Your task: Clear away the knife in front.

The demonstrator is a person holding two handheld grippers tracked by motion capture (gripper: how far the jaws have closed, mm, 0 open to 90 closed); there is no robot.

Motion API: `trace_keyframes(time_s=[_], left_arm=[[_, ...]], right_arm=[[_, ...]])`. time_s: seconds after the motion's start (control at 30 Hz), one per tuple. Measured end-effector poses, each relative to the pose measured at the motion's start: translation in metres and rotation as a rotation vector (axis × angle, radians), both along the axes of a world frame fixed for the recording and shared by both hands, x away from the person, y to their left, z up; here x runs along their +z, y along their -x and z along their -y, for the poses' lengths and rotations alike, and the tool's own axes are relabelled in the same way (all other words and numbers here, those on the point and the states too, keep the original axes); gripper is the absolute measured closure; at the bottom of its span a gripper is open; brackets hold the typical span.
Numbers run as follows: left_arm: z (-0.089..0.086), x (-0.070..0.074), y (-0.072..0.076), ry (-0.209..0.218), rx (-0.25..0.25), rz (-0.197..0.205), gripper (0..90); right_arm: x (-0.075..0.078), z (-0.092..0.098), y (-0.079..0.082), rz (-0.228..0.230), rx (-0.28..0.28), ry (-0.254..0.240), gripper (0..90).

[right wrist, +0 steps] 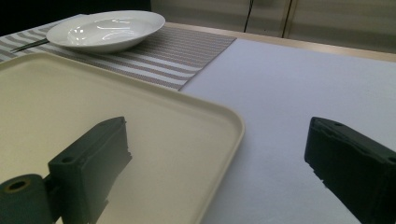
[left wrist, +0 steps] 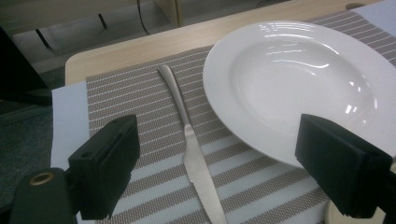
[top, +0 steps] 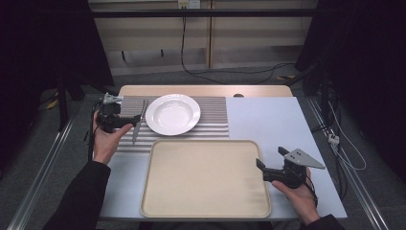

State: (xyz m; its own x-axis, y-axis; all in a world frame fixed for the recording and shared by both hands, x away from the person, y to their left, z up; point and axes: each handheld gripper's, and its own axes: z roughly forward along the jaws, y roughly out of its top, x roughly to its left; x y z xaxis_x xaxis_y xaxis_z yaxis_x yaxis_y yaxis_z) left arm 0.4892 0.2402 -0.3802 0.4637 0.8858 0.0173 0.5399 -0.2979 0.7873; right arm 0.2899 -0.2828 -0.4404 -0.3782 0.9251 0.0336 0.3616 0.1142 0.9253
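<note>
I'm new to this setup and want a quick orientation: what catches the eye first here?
The white plate on the striped mat at the table's far side, with a knife lying just left of it. The left gripper, jaws open, hangs by the knife. Nearer the person lies a big beige tray, with the open right gripper at its right edge.

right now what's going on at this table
A person holds a gripper in each hand. The left gripper hangs open over a knife lying on a striped placemat, just left of a white plate. The right gripper is open too, holding nothing, at the right edge of a beige tray.
</note>
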Motion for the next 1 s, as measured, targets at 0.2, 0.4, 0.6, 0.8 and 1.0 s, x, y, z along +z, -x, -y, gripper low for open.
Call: trace_keyframes(time_s=[0.2, 0.4, 0.6, 0.8, 1.0], left_arm=[[0.003, -0.006, -0.024, -0.01, 0.016, -0.053, 16.8], [0.003, -0.019, -0.051, -0.023, 0.041, -0.11, 18.4], [0.003, -0.03, -0.077, -0.042, 0.071, -0.139, 23.9], [0.008, -0.038, -0.088, -0.064, 0.083, -0.172, 31.8], [0.01, -0.047, -0.098, -0.043, 0.112, -0.207, 45.3]], right_arm=[[0.0, -0.001, -0.001, -0.003, 0.009, -0.005, 6.4], [-0.002, 0.001, -0.004, -0.015, 0.015, -0.015, 6.3], [-0.003, 0.003, -0.004, -0.023, 0.008, -0.023, 6.3], [-0.003, 0.001, -0.004, -0.023, 0.011, -0.019, 6.0], [-0.003, 0.001, -0.004, -0.022, 0.01, -0.017, 5.9]])
